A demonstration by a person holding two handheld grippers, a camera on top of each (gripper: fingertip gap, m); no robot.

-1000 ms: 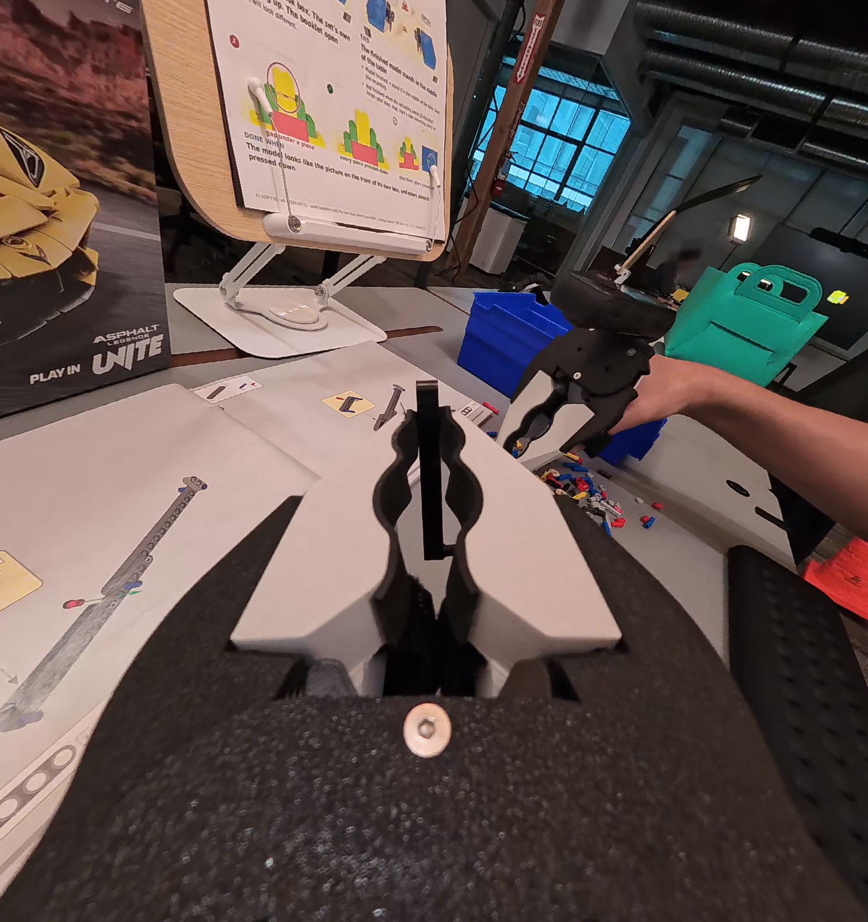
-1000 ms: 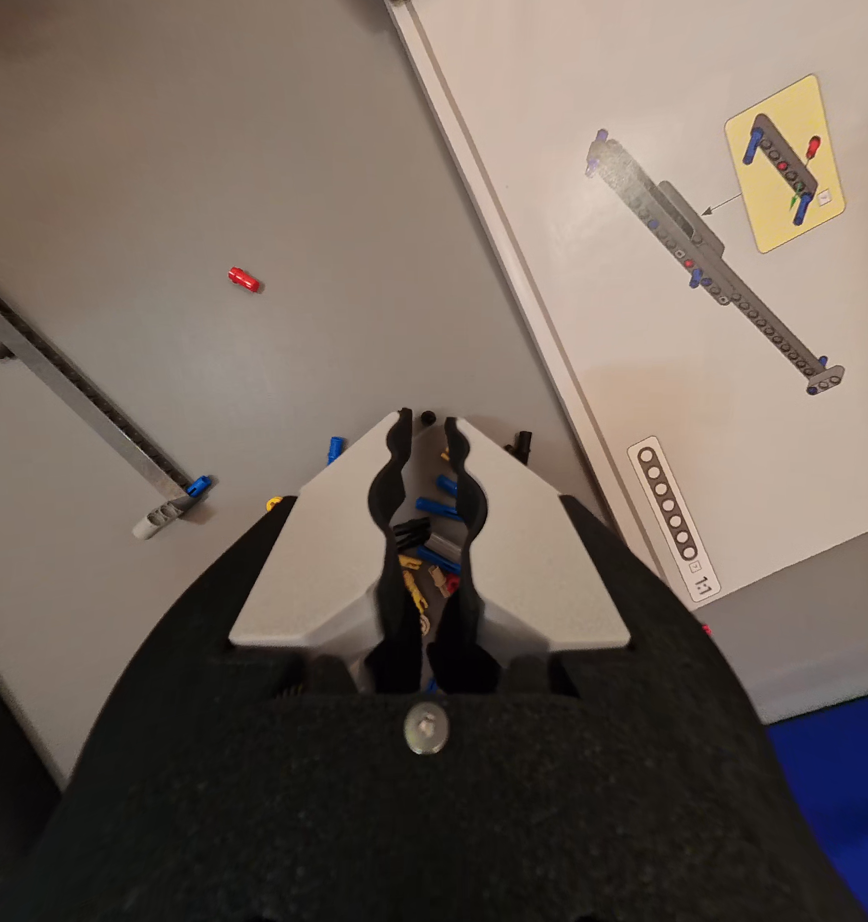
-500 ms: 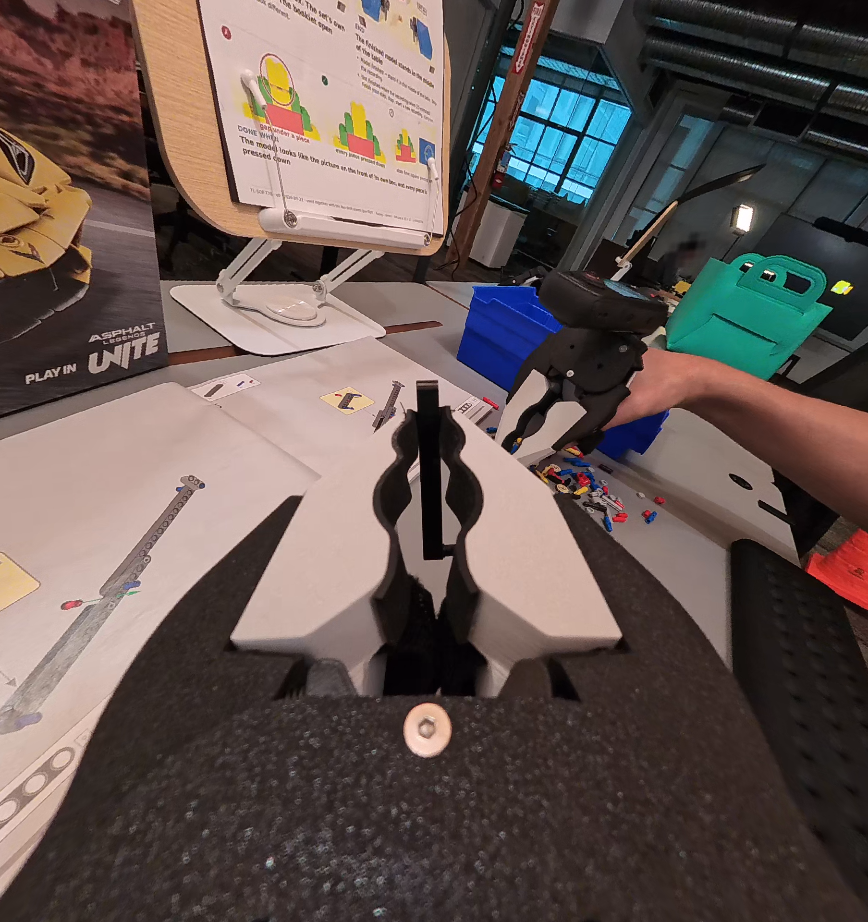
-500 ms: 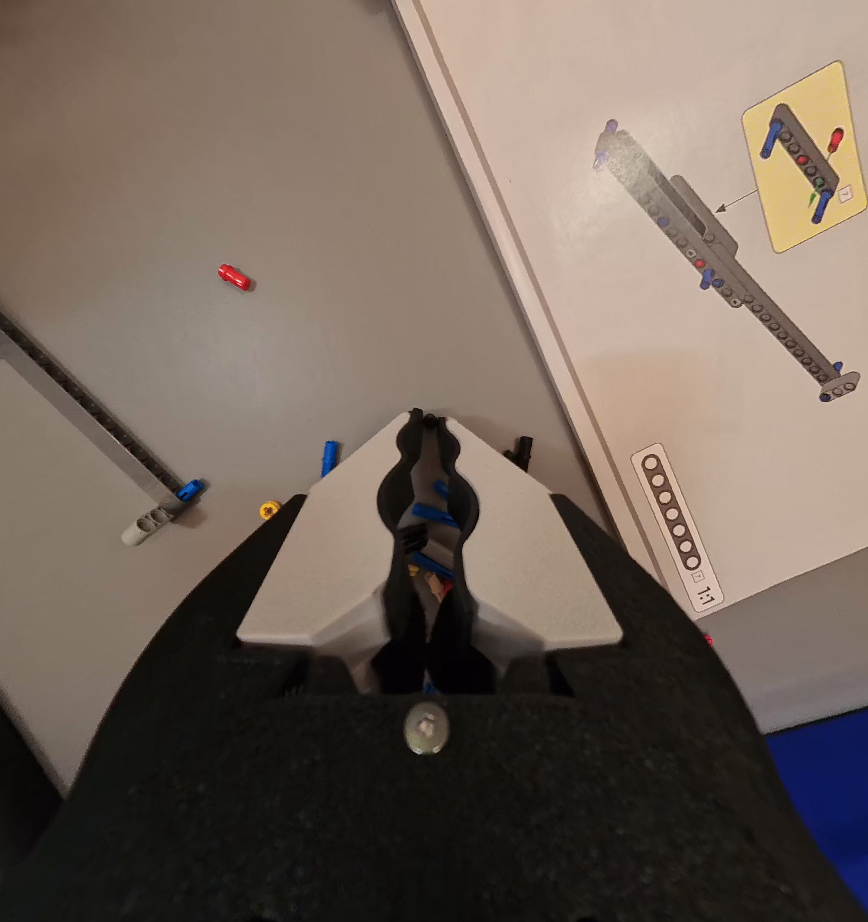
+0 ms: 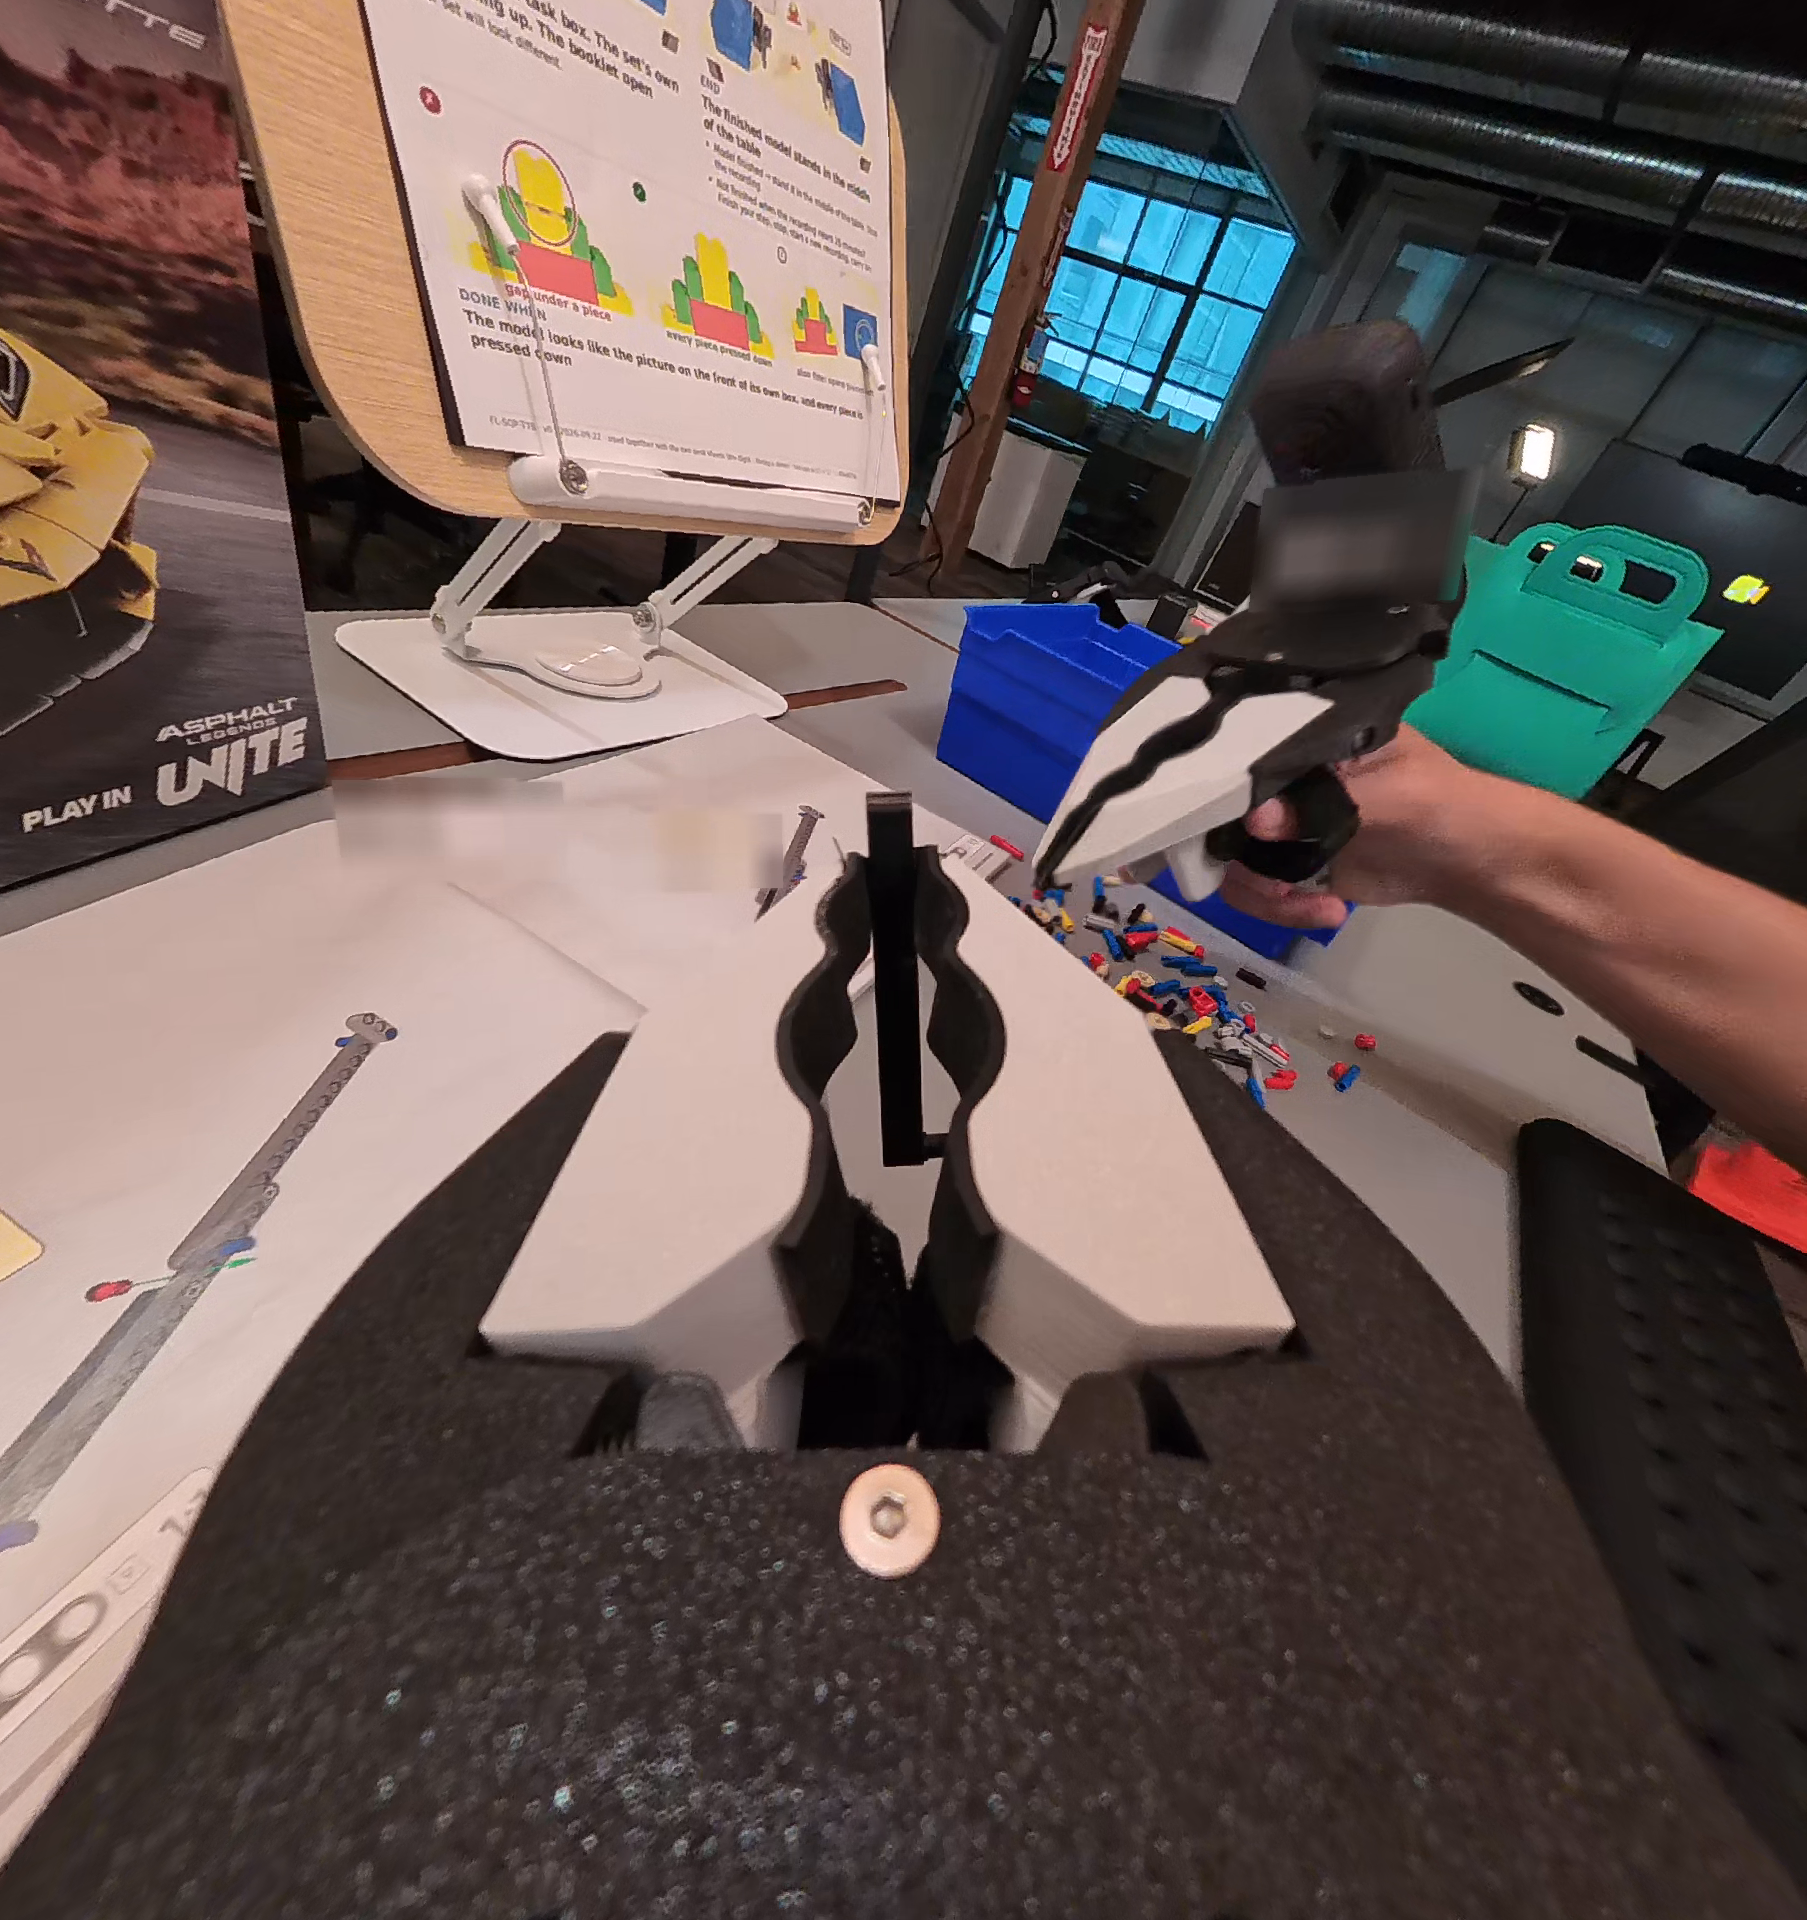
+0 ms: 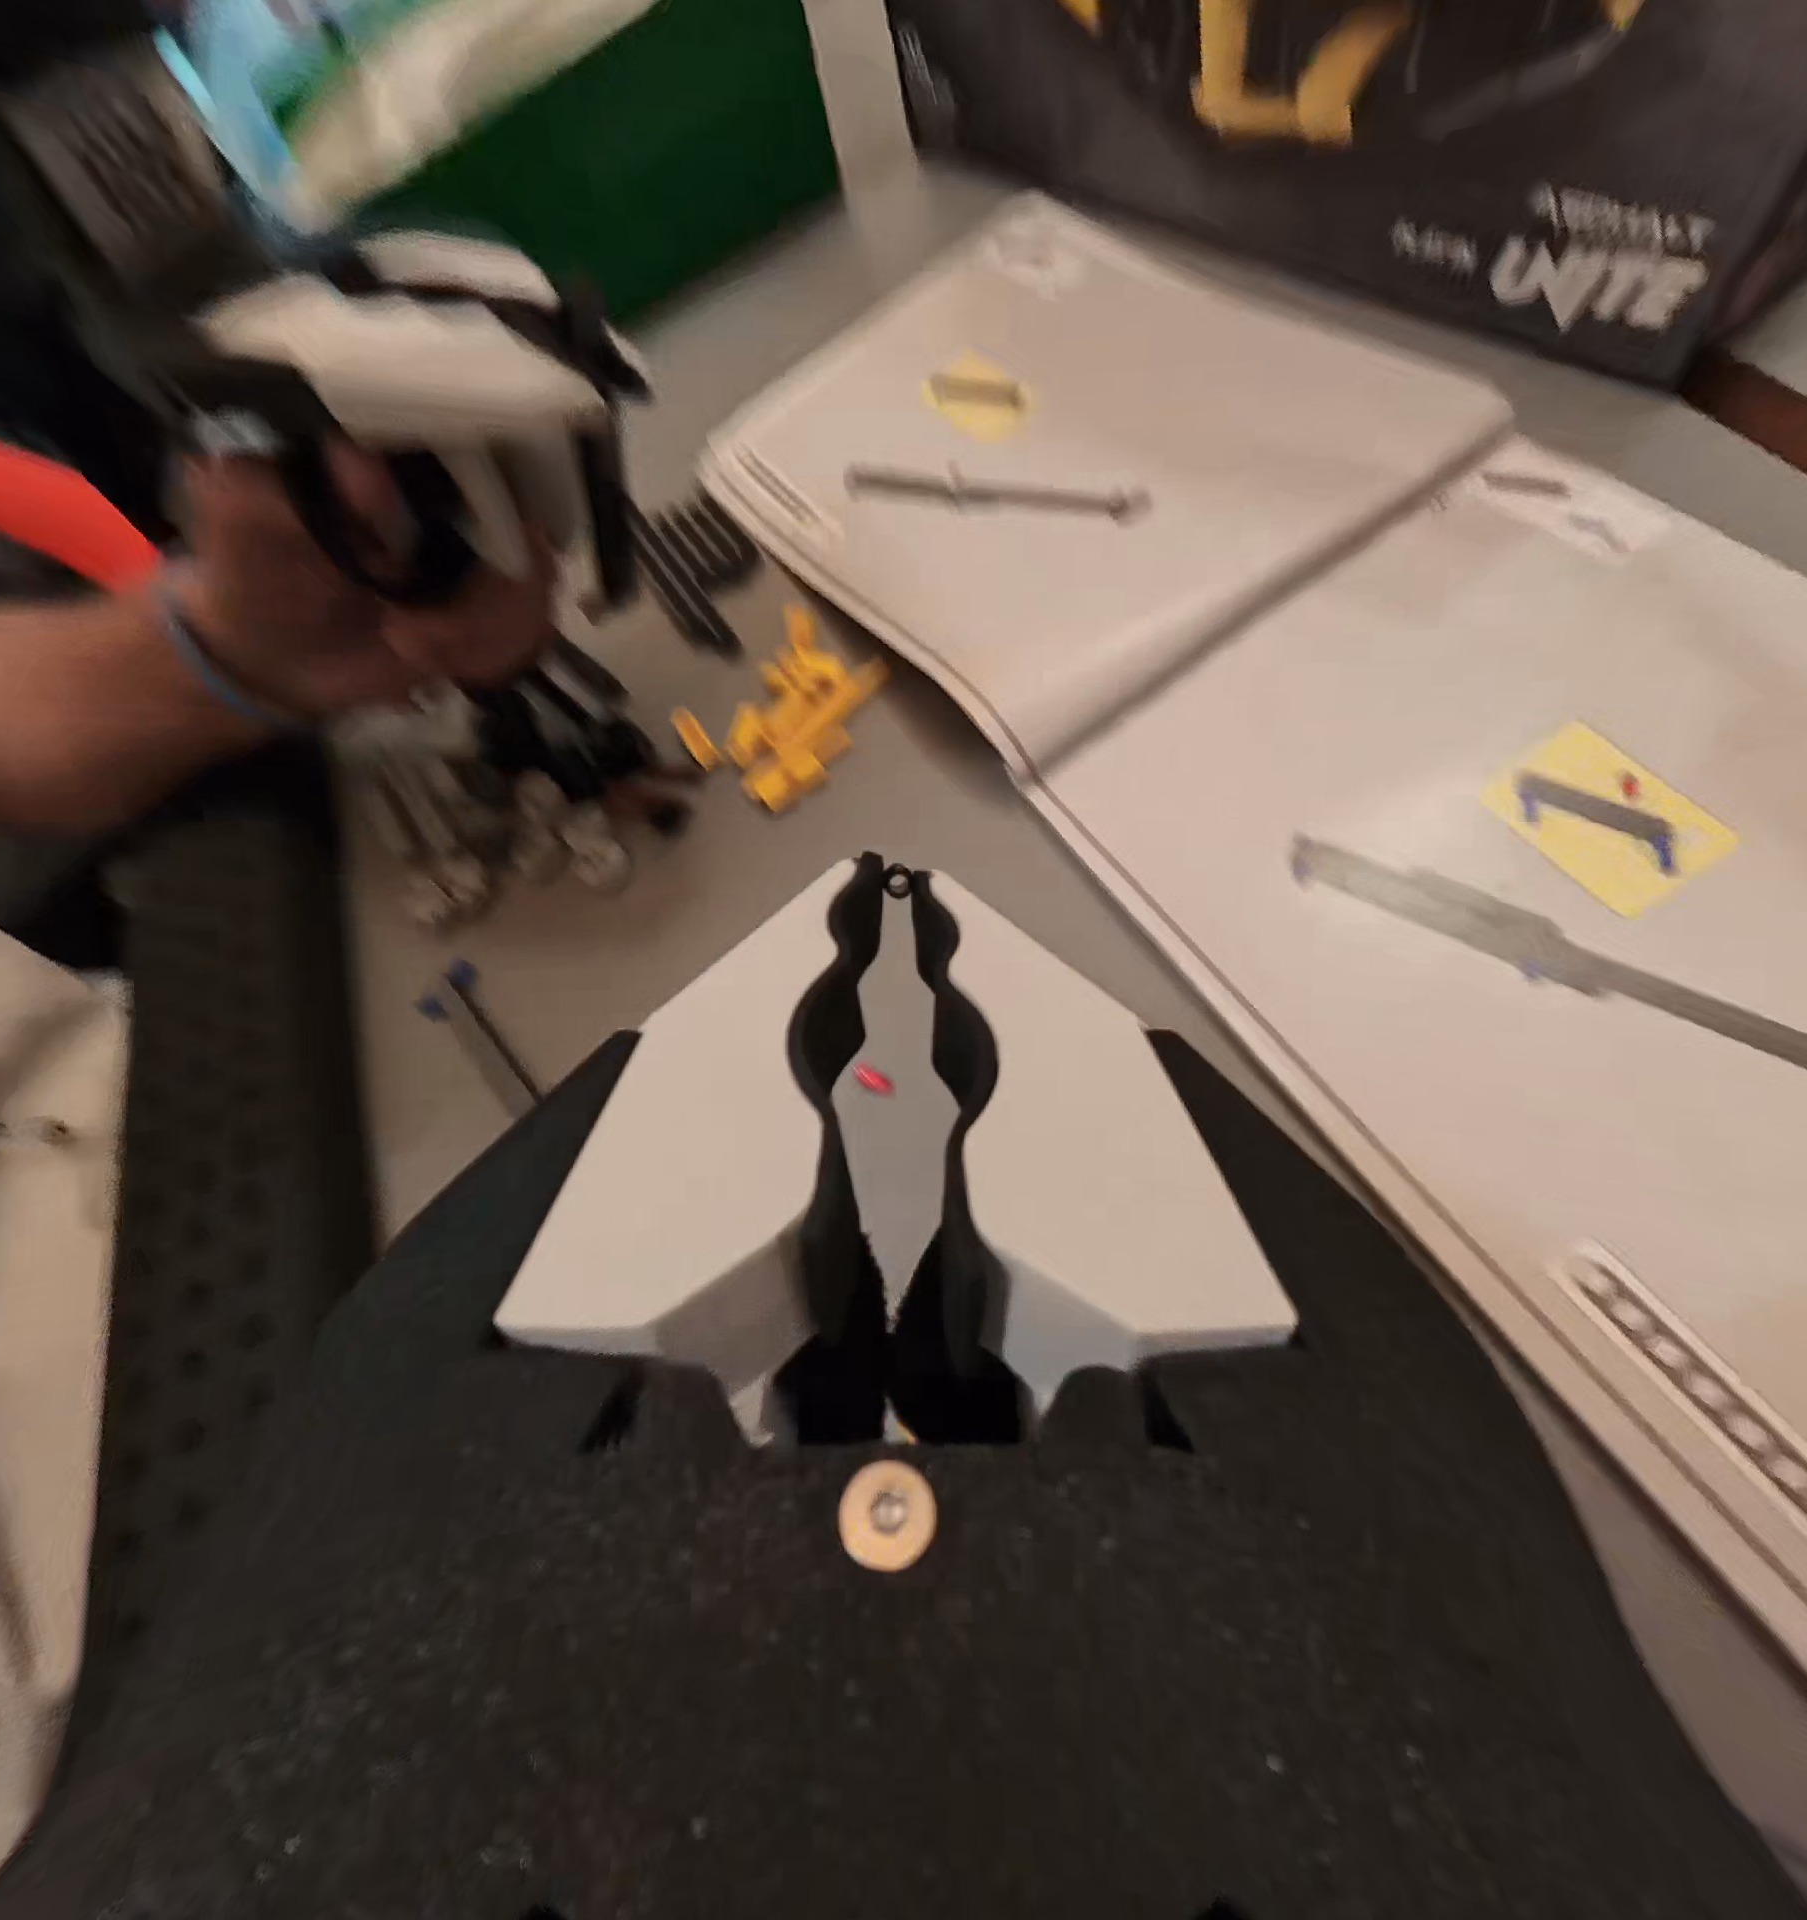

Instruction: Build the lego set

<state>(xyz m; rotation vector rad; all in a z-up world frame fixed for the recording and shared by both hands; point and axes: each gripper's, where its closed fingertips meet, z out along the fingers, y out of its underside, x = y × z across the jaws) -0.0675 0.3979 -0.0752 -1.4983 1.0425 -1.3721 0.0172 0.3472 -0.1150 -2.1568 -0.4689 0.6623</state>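
The left gripper (image 5: 894, 883), a pair of white fingers lined with wavy black pads, is seen closed on a long flat black lego beam (image 5: 899, 977), which is held upright between the pads with its top end standing above the fingertips. In the right wrist view this gripper (image 6: 608, 582) appears blurred at the upper left, above a heap of black, grey and yellow lego parts (image 6: 587, 748).

The right gripper (image 6: 894, 883), of the same white and black make, is closed almost fully; a tiny black ring-shaped lego piece (image 6: 897, 882) is pinched at its very tips. In the left wrist view the right gripper (image 5: 1050, 883) is held by a hand (image 5: 1346, 831) above a scatter of small red, blue, yellow and black lego pins (image 5: 1179, 977) on the grey table (image 5: 1450, 1018).

An open white instruction booklet (image 6: 1346, 665) lies on the table beside the grippers. A small red pin (image 6: 873, 1078) is seen on the table through the right gripper's gap.
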